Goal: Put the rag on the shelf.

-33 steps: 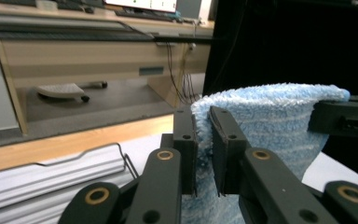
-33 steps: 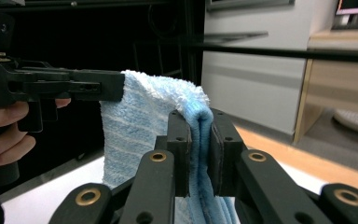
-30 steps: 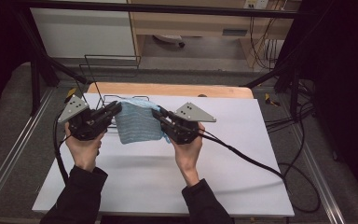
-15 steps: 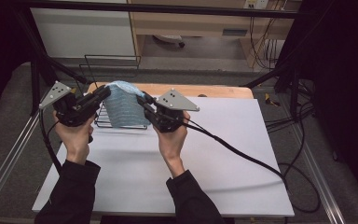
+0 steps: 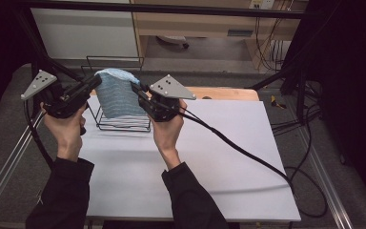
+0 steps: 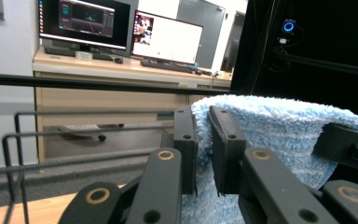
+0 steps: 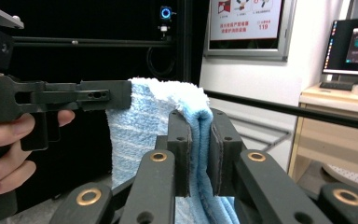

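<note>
Tongs, left [image 5: 94, 82] and right [image 5: 134, 88], each pinching a top corner of your blue towel [image 5: 116, 95]: soft, light and limp, so grip doubled edges above the counter's [image 5: 181, 157] far-left wire rack [image 5: 124, 125].

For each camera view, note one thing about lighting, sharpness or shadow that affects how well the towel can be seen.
High view: the white table is evenly lit with dark surroundings, and the blue towel is slightly soft. Left gripper view: the towel's pile is sharp against a black backdrop, the monitors glowing behind. Right gripper view: the towel is brightly lit, and its folds are crisp.
</note>
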`<state>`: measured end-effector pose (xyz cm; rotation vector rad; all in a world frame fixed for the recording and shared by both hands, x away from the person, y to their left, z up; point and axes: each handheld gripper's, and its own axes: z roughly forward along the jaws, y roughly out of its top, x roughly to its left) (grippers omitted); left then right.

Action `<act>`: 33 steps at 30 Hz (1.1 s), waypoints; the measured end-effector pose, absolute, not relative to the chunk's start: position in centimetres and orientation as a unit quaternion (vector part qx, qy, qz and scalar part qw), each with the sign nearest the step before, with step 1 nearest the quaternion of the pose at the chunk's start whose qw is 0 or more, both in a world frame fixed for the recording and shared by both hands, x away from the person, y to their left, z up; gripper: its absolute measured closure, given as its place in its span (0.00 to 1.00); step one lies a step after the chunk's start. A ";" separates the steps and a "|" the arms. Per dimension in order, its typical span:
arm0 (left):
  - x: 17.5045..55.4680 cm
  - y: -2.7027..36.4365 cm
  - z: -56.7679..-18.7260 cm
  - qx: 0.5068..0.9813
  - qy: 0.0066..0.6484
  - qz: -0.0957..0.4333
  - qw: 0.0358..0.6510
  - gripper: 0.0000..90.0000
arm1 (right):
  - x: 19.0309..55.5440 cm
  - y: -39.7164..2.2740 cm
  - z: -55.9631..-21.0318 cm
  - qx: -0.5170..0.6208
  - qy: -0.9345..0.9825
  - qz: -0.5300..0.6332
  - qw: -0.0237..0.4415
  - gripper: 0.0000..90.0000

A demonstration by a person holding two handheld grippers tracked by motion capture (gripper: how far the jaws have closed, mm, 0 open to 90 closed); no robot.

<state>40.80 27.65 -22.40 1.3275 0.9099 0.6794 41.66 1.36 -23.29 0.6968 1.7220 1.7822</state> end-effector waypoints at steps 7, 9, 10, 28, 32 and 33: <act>41.1 28.4 -21.0 0.573 0.399 0.308 0.646 0.90 | 42.2 2.2 -21.9 0.252 0.637 0.670 0.286 0.91; 41.1 28.7 -20.8 0.570 0.399 0.309 0.648 0.90 | 42.3 2.6 -21.5 0.251 0.636 0.671 0.287 0.91; 41.2 28.8 -20.6 0.569 0.399 0.310 0.649 0.90 | 42.4 2.7 -21.4 0.250 0.635 0.671 0.289 0.91; 42.1 30.8 -18.3 0.541 0.391 0.322 0.671 0.90 | 43.8 4.9 -18.0 0.236 0.631 0.676 0.301 0.91; 42.3 31.1 -17.8 0.535 0.389 0.325 0.676 0.90 | 44.2 5.0 -17.2 0.236 0.629 0.676 0.304 0.91; 42.4 31.1 -17.7 0.533 0.389 0.325 0.678 0.90 | 44.3 5.0 -16.9 0.235 0.629 0.675 0.306 0.91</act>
